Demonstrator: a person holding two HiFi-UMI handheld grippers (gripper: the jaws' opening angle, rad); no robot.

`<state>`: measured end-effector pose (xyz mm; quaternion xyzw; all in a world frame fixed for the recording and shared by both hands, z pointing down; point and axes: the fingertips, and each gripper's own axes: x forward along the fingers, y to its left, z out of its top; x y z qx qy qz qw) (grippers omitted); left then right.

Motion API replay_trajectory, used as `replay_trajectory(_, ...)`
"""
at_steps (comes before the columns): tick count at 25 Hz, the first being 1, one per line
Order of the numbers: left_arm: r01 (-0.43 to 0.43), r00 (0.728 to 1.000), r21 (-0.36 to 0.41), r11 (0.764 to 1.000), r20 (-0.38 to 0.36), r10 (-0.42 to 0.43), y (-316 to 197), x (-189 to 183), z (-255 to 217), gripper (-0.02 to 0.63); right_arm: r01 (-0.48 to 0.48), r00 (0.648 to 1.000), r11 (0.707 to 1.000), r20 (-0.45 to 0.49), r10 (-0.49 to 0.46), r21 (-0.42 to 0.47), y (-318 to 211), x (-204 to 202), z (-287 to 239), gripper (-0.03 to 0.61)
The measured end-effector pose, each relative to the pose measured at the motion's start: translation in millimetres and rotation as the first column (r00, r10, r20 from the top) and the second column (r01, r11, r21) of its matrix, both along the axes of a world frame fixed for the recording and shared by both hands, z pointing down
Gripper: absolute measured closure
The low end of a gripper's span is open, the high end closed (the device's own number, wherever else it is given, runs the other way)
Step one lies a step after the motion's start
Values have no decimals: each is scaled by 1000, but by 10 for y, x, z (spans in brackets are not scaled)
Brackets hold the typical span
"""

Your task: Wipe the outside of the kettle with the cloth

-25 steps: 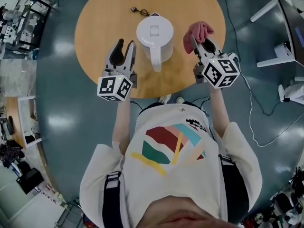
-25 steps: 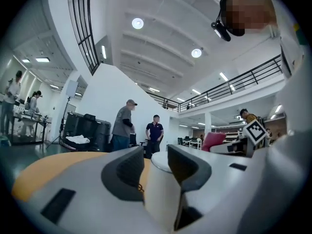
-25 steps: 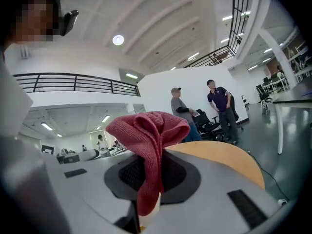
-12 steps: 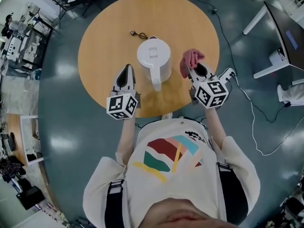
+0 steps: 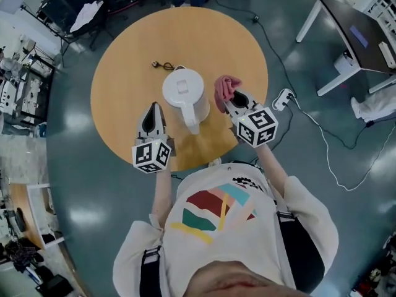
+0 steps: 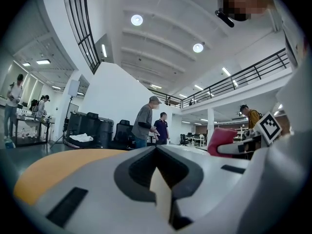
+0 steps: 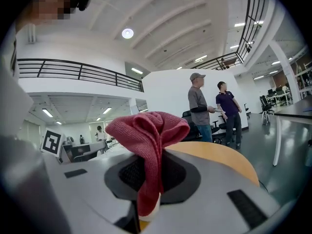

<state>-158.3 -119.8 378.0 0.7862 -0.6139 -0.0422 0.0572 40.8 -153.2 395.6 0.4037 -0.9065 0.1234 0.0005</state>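
Item 1. Round wooden table, on a grey-blue floor.

Item 2. Kettle: white, lid on, upright near the table's middle. Its handle points to the near edge, towards the person. It stands between the two grippers.

Item 3. Cloth: red-pink knit, bunched. It is just right of the kettle, with a narrow strip of table showing between them. It is carried above the table, not lying on it.

Item 4. Right gripper: jaws clamped on the lower fold of the cloth, the rest of which blooms up over the tips. It is right of the kettle, with its marker cube at the near end.

Item 5. Left gripper: jaws fully together with nothing between them. It is left of the kettle and apart from it, pointing to the far side.

Item 6. Black cord: a short length with a plug, on the table far-left of the kettle.

Item 7. Power strip: white, on the floor right of the table, with a white cable trailing away.

Item 8. Desk: dark top, at the far right.

Item 9. Two standing people, beyond the table's far side.
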Motion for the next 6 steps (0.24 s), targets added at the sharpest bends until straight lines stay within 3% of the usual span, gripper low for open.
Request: replay_trajectory(6,-38,999,22,999,-21,38,-543,301,-602,571,-28,999,999,-28,28,19,-428,270,-638,532)
